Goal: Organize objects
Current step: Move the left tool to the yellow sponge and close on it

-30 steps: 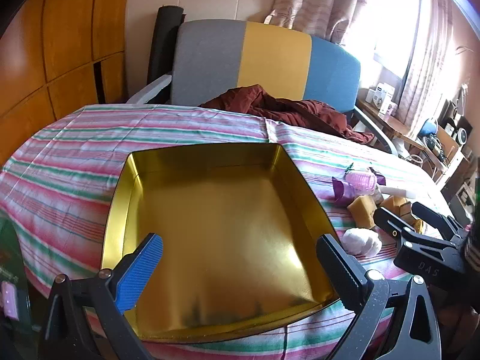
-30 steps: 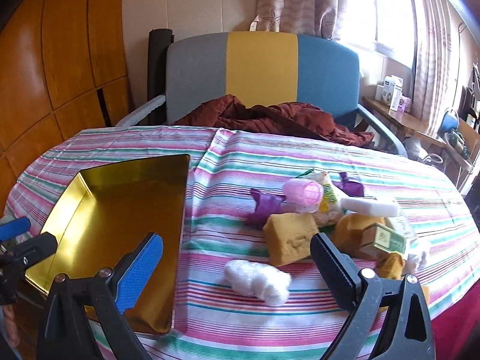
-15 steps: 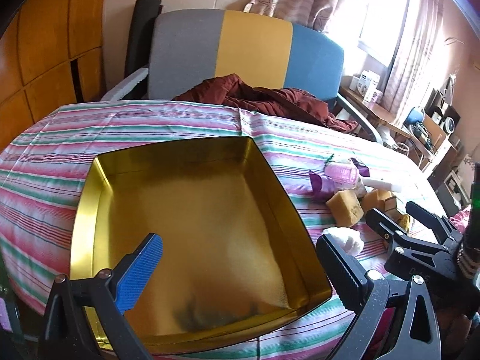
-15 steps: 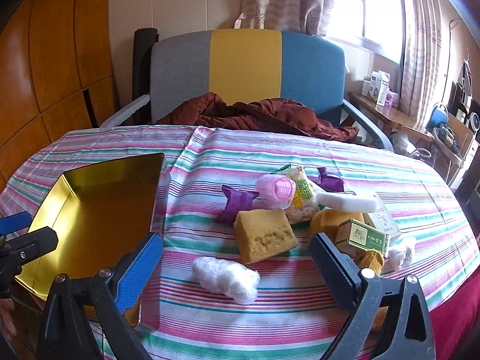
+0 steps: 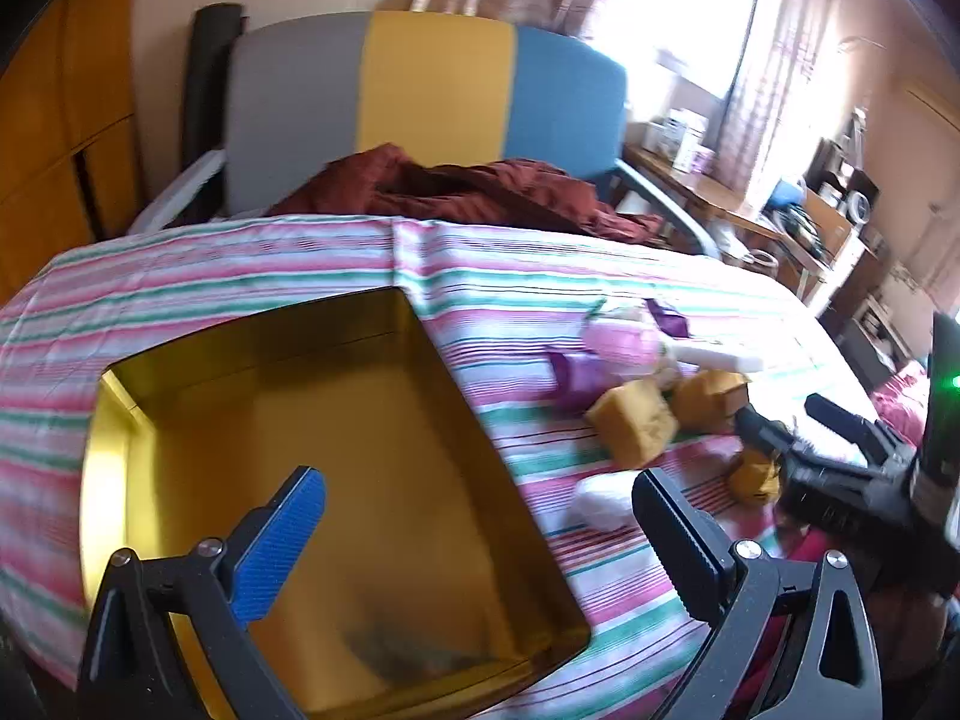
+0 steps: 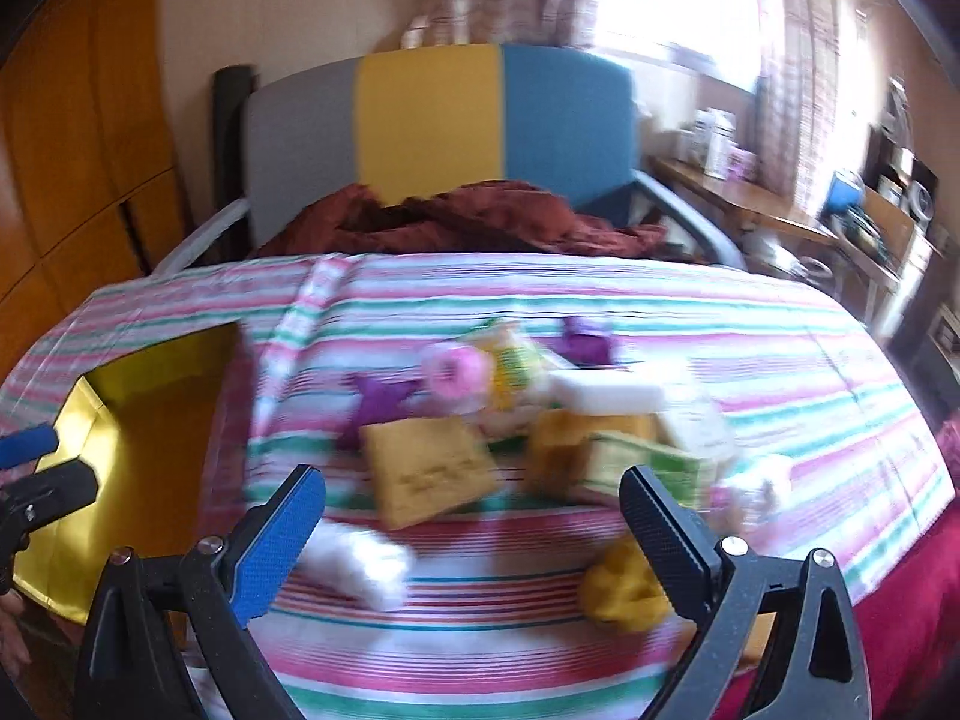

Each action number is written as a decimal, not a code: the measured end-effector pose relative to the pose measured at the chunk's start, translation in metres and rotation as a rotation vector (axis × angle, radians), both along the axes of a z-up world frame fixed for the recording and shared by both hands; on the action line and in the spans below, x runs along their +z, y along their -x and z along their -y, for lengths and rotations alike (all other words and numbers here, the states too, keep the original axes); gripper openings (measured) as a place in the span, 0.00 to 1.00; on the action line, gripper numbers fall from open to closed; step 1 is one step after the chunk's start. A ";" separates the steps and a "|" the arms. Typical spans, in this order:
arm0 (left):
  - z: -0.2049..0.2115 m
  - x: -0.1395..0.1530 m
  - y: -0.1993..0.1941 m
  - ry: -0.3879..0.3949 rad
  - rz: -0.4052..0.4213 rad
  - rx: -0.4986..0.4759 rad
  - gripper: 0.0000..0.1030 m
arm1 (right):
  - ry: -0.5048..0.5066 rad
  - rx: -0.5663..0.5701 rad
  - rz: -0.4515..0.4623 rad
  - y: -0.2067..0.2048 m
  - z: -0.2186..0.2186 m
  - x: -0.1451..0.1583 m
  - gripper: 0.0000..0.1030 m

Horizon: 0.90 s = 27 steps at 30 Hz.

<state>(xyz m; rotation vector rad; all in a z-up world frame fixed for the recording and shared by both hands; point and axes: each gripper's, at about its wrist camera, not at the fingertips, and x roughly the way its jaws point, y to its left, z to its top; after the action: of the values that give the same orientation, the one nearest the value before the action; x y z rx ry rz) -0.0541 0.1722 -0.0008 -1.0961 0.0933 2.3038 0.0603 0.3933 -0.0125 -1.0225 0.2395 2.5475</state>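
Left tool [image 5: 474, 540] hangs spread above the gold tray [image 5: 120, 480].

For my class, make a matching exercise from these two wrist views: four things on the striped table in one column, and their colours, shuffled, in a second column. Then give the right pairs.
Things:
1. tray
2. sponge block
3. hair roller
4. cotton wad

Colours:
A. white
B. gold
C. pink
D. tan yellow

Right pairs: 1-B, 2-D, 3-C, 4-A
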 end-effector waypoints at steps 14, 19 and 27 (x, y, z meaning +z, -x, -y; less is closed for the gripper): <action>-0.112 -0.027 0.007 0.112 0.050 -0.224 1.00 | 0.090 -0.328 0.001 -0.069 -0.125 0.014 0.97; -0.146 -0.046 0.021 0.159 0.109 -0.229 1.00 | 0.124 -0.331 0.006 -0.075 -0.130 0.007 0.97; -0.168 -0.081 0.056 0.115 0.288 -0.152 1.00 | 0.150 -0.274 0.017 -0.065 -0.127 0.000 0.97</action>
<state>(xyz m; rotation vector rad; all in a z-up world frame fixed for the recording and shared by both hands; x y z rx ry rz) -0.1100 0.3401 -0.0822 -1.4175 0.1921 2.0059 0.1249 0.5207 -0.0122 -0.9884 0.5342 2.2999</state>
